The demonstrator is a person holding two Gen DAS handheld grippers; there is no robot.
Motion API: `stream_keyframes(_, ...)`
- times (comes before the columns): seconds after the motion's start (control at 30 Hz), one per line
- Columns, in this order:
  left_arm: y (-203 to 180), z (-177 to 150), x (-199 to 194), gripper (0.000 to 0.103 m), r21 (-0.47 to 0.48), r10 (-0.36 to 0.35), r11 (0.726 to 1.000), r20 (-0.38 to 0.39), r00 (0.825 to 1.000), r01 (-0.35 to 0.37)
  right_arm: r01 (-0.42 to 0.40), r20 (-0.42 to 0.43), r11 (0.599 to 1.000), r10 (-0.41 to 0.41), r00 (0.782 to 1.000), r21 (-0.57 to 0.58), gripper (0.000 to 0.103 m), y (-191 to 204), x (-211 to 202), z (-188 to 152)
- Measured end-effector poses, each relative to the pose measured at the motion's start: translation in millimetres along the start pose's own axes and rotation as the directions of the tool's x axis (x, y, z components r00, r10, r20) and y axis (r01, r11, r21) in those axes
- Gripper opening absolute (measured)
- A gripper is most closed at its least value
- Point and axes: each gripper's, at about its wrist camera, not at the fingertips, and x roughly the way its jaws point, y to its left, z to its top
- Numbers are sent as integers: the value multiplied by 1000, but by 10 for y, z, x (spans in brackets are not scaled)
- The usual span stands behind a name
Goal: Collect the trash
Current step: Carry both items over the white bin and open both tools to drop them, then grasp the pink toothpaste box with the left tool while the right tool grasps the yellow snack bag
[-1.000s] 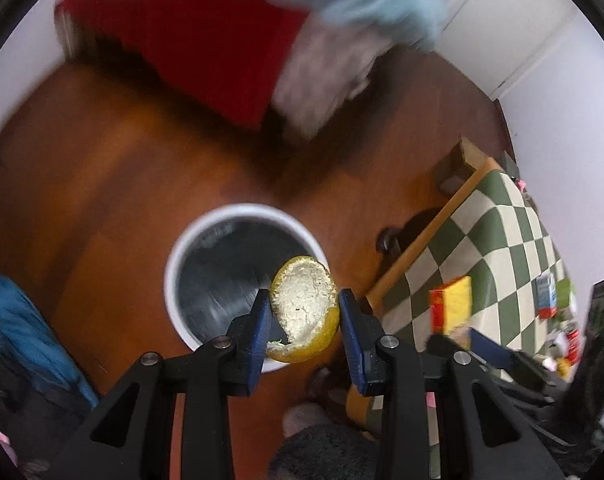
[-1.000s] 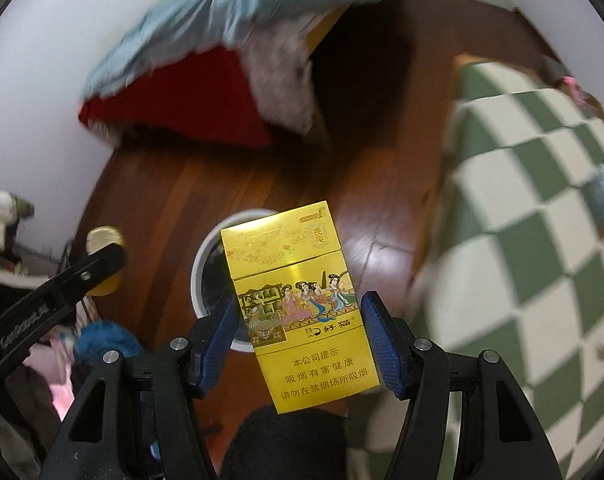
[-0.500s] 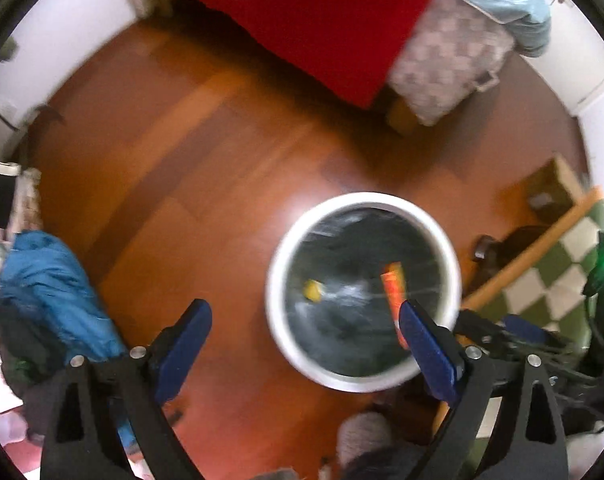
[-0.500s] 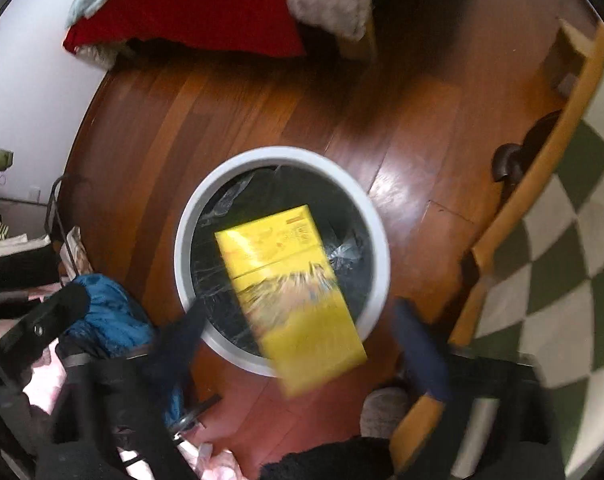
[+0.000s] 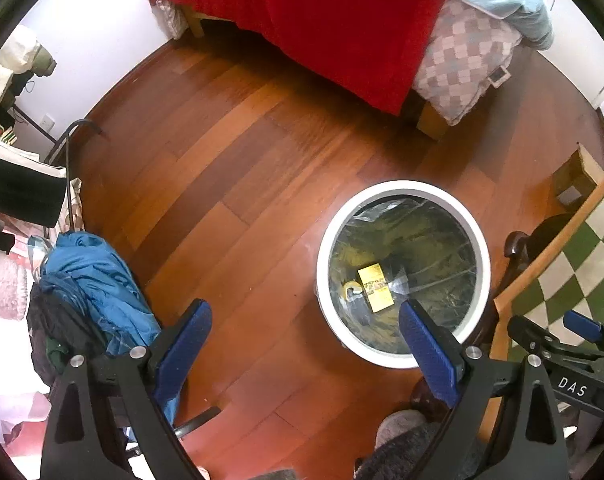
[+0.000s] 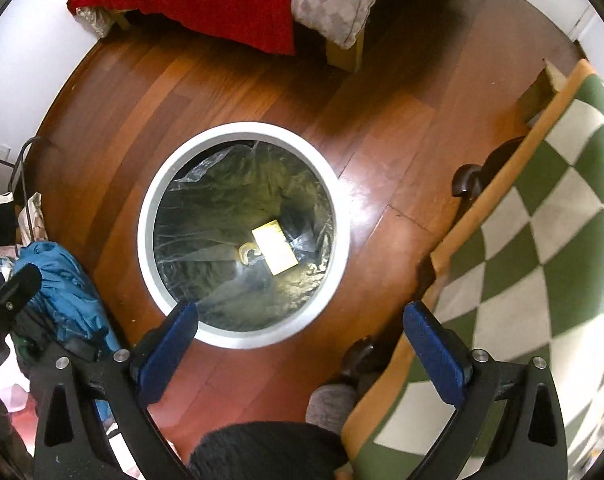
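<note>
A bedroom with a reddish wood floor spreads under me, and I work outward from my own tools. At the bottom of the left view my left gripper stands spread wide, nothing between its blue pads; in the right view my right gripper is just as wide and just as bare. Just beyond them sits the white bin, centre-frame for my right hand and lower right of frame for my left, so the right one looks straighter down into it. In its clear liner lie the yellow cigarette pack, long axis slanting from upper left to lower right, and the curl of citrus peel touching its left edge. Both pieces are already binned. The green-checked table fills the right side of the right view, nearer that hand; I judge any further trash lies that way, though none shows here. Farthest, at the top, hangs the bed's red cover.
</note>
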Motion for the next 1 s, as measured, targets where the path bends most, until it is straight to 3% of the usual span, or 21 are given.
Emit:
stream_keyframes(0.27, -39, -118, -435, 95, 4, -27, 1000, 46, 999, 27, -18, 85, 1000, 19, 996, -16, 103, -18, -564, -202)
stream_keyframes(0.53, -70, -274, -1098, 95, 20, -38, 999, 151, 988, 36, -59, 187, 998, 64, 980, -30, 103, -99, -1308, -499)
stream_keyframes(0.83, -228, -501, -1807, 95, 42, -71, 997, 246, 967, 62, -151, 295, 988, 149, 944, -19, 103, -392, -2111, -946)
stream_keyframes(1.0, -430, -641, -2122, 95, 63, -95, 995, 275, 957, 81, -223, 358, 975, 205, 911, 7, 103, -652, -2542, -1247)
